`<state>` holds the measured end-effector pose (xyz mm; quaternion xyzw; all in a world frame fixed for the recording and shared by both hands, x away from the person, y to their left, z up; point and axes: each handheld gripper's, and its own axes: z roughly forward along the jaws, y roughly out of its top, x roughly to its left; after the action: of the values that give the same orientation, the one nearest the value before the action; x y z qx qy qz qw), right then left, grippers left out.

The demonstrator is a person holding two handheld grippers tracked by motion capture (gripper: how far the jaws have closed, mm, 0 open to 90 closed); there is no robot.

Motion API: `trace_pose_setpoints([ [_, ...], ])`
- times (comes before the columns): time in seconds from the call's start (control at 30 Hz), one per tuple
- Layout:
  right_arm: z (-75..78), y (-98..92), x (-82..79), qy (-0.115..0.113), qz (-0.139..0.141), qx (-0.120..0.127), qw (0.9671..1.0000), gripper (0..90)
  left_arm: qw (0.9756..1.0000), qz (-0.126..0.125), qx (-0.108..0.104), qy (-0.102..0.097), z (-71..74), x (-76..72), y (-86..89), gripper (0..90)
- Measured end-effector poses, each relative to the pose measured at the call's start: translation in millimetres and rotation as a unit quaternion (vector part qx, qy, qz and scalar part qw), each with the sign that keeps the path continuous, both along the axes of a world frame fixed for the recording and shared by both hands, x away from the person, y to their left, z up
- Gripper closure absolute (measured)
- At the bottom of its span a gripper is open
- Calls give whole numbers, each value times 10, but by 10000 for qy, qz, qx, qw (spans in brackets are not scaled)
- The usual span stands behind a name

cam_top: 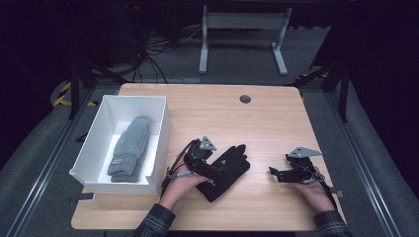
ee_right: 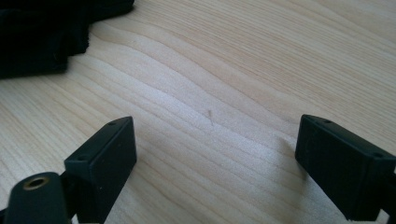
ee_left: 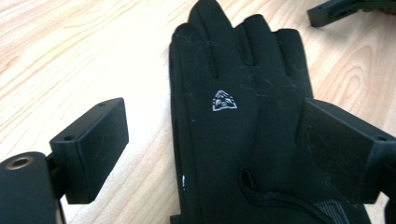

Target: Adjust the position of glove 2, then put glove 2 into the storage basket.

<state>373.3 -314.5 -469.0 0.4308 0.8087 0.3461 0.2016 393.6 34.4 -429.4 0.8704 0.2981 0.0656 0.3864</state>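
Left claw (ee_left: 212, 140) spread wide, its blocky matte jaws straddling the black glove (ee_left: 238, 116), pads off it. The glove lies flat on the pale wood-grain surface (cam_top: 267, 118), soft smooth fabric, small white emblem, fingers pointing away from the claw. Right claw (ee_right: 215, 154) also gapes wide over bare wood, well apart, with the glove's dark edge off past its left jaw.
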Motion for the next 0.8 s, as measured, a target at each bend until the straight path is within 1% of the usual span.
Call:
trace_pose_setpoints([
  [0.07,-1,-2,-5,-1,15,-3,10000,128,10000,0,73,-6,-8,-5,-44,100],
  [0.13,-2,-3,-8,-5,16,-10,10000,128,9999,-6,102,9,-27,-9,-104,100],
  [0.17,-2,-3,-9,-6,15,-11,10000,128,9999,-50,144,12,-39,-4,-126,100],
  [0.27,-2,-2,-9,-7,15,-14,10000,128,9996,-98,256,96,-106,10,-189,101],
  [0.3,-2,-2,-9,-9,16,-14,10000,128,9994,-121,310,121,-128,14,-205,117],
  [0.37,-2,-2,-9,-8,15,-13,10000,128,9991,-73,411,120,-165,17,-235,122],
  [0.4,-2,-2,-9,-7,15,-13,10000,128,9988,-125,451,167,-173,22,-238,128],
  [0.57,-2,-2,-9,-8,15,-14,10000,128,9987,-118,433,253,-214,20,-249,173],
  [0.6,-2,-2,-8,-8,16,-15,10000,128,9986,-170,419,274,-237,26,-250,173],
  [0.63,-2,-2,-9,-9,14,-14,10000,128,9984,-178,425,338,-258,28,-254,191],
  [0.7,-2,-2,-9,-10,16,-14,10000,128,9982,-211,410,379,-265,32,-249,205],
  [0.8,-2,-2,-9,-9,15,-14,10000,128,9979,-278,448,367,-263,28,-252,235],
])
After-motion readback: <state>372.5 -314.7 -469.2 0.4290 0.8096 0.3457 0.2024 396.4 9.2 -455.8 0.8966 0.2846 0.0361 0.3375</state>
